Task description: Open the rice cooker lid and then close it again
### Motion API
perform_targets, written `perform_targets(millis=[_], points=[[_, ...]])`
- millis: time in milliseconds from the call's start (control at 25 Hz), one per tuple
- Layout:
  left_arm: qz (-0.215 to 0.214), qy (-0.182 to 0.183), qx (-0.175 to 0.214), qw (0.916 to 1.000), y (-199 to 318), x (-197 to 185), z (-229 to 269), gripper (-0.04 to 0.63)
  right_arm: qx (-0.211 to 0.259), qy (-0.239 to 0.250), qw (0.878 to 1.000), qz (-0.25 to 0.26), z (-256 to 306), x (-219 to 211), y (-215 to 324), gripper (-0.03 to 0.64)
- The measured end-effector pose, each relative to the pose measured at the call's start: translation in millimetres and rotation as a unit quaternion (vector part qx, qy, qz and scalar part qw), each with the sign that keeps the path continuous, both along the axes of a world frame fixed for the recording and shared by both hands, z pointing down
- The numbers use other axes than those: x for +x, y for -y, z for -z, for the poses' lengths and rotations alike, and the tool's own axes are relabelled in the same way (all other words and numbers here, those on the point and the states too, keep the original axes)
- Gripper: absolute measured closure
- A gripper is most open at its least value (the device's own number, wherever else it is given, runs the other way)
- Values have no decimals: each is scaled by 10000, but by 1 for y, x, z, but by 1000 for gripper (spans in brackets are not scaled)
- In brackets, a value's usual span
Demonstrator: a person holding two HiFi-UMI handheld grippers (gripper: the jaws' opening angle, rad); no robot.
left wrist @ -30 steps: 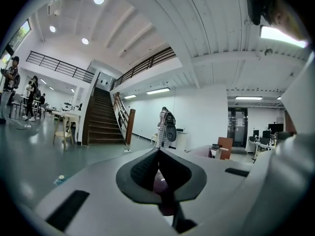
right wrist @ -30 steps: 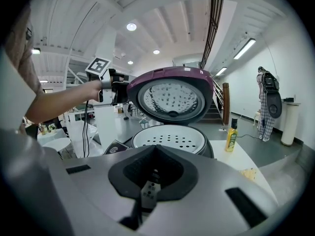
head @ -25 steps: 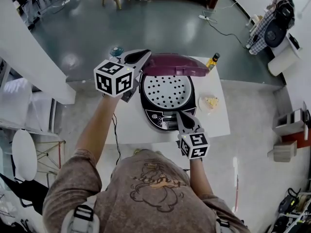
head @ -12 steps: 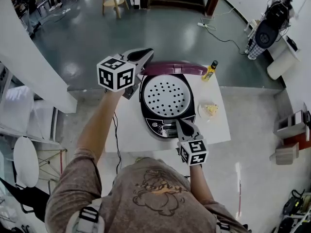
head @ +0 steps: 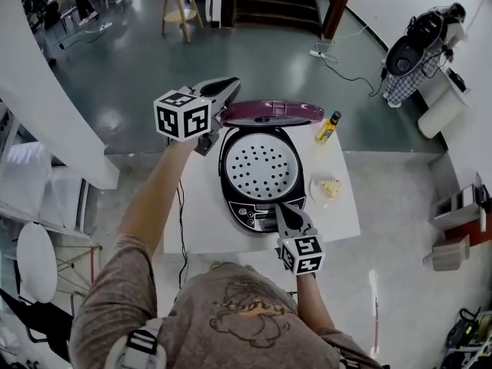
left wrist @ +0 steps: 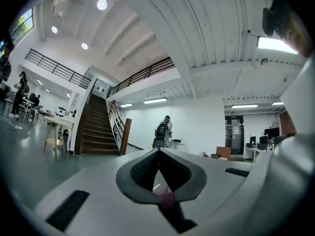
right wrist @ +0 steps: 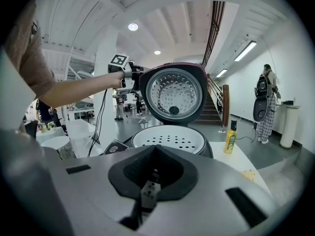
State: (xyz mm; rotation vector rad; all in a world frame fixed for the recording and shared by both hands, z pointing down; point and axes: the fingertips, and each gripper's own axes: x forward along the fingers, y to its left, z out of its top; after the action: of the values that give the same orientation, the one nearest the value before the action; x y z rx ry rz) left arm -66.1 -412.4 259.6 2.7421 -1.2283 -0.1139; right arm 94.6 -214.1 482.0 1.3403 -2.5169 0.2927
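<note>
Entry: lid upright, opening done, I judge; left claw closed, empty, beside lid's rim; right claw closed, empty, at cooker front. Next: press lid down.

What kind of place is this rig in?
Likely an open-plan office or lab hall, not a home kitchen: a wide staircase, a mezzanine railing and desks with monitors. The rice cooker sits on a lone white table.
</note>
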Motion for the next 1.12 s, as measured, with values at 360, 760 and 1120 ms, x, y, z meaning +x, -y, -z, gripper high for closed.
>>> perform_targets(millis=[360, 760, 1120], points=[[192, -494, 166, 9985, 36, -24, 19, 574, 18, -18, 10000, -6, 0, 0, 0, 614], [23, -300, 286, 9991, 61, -22, 25, 574, 41, -34, 10000, -22, -1, 0, 1, 614], [131, -184, 469, 9986, 57, -27, 25, 572, 90, -73, 9999, -43, -1, 0, 1, 614]])
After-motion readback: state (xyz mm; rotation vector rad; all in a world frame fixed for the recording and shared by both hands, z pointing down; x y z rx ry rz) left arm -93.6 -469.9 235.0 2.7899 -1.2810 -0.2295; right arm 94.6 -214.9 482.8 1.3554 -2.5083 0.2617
